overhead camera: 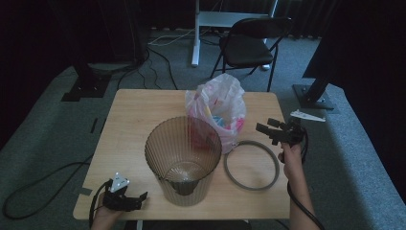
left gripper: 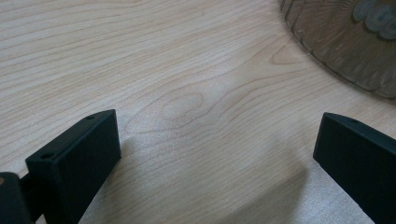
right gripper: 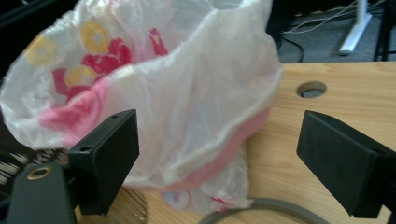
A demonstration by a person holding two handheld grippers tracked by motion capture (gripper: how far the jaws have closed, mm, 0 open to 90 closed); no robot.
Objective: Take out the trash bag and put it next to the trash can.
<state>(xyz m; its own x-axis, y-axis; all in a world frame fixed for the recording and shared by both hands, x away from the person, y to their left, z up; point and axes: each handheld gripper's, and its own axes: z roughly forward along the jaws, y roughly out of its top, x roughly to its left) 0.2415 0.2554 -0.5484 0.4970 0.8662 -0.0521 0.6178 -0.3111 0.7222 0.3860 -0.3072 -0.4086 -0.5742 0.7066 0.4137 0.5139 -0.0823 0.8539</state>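
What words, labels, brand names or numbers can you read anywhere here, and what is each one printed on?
No text can be read.
The translucent white plastic bag carries pink, red and yellow printed shapes, too blurred to tell whether any are letters.
The ribbed smoky translucent plastic bin, the grey plastic ring and the light wooden table show no lettering.

A: What is my left gripper [overhead camera: 128, 199] made of?

B: Matte black body, grey three-cornered plate on top, black cable looping off behind the hand.

A: Jaws, seen from its own camera?

B: Two blocky black pads [left gripper: 79, 158], flat-faced, each with small screw holes along the top edge.

A: And my right gripper [overhead camera: 268, 129]?

B: Same black build, cable trailing down along my bare forearm. A brass-coloured eyelet sits near its left pad [right gripper: 105, 156].
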